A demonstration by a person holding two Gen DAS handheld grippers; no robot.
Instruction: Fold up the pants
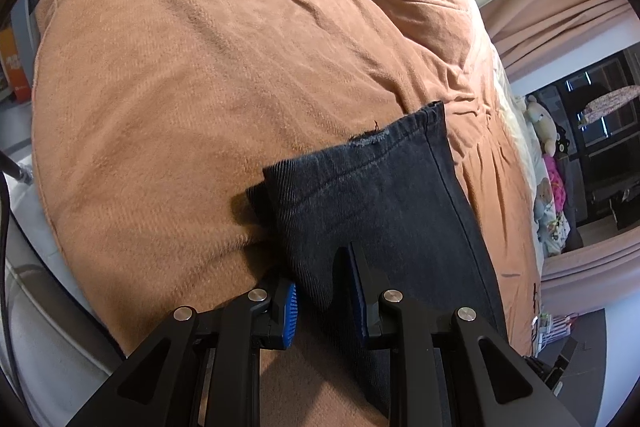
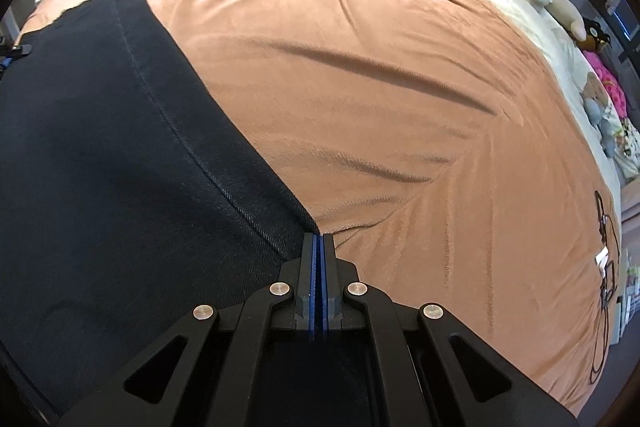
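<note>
Pants [image 1: 384, 195] lie dark on a brown blanket [image 1: 200, 87] spread over a bed. The left gripper [image 1: 324, 303] pinches a thick fold of one leg; the right gripper [image 2: 319, 247] has its jaws pressed together at the fabric's edge, though whether any cloth sits between them is hard to tell. An empty pinch would leave that side behind, skewing the fold.

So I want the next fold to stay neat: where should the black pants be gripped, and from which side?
Judging from the pose, grip the pants at the side edges, coming in from the near end. The leg lies flat on the brown blanket with its frayed hem farthest away. The left gripper already pinches a bunched fold at one edge; the right gripper is shut at the seamed edge.
</note>
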